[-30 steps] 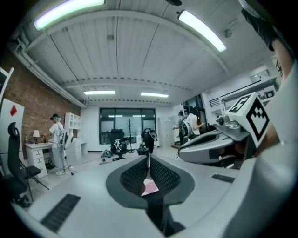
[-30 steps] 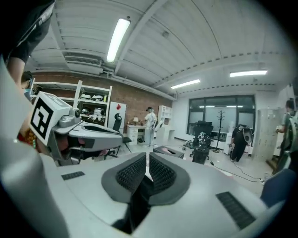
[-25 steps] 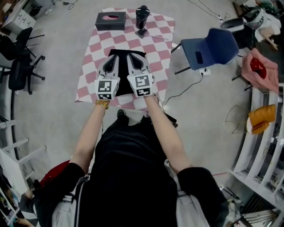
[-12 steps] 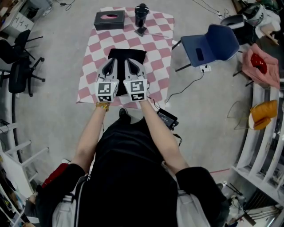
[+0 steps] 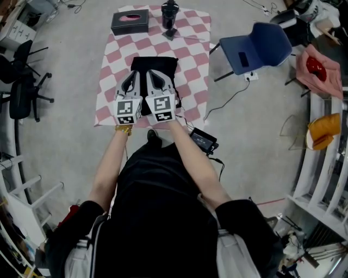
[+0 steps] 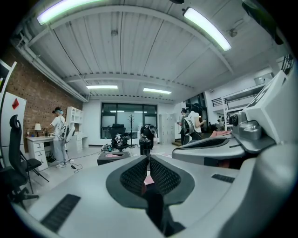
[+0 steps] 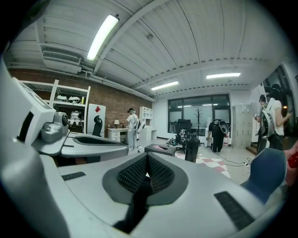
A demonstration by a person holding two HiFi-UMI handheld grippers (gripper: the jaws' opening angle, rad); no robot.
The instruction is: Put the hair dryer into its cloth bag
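A black cloth bag [image 5: 169, 66] lies flat in the middle of a pink-and-white checked cloth [image 5: 111, 59]. The black hair dryer [image 5: 169, 15] stands upright at the cloth's far edge; it also shows ahead as the dark hair dryer [image 6: 145, 144] in the left gripper view and as the hair dryer [image 7: 191, 148] in the right gripper view. My left gripper [image 5: 134, 75] and right gripper [image 5: 154, 74] hang side by side over the bag, both pointing away from me. Both are shut with nothing between the jaws: left gripper [image 6: 149, 158], right gripper [image 7: 147, 155].
A dark tissue box [image 5: 130, 21] sits at the cloth's far left corner, left of the dryer. A blue chair [image 5: 255, 49] stands to the right of the table. A cable and a black power brick [image 5: 204, 140] lie on the floor near my feet. Office chairs [image 5: 19, 81] stand at the left.
Both grippers have sunk a little over the black bag and come closer together. Their jaws stay shut.
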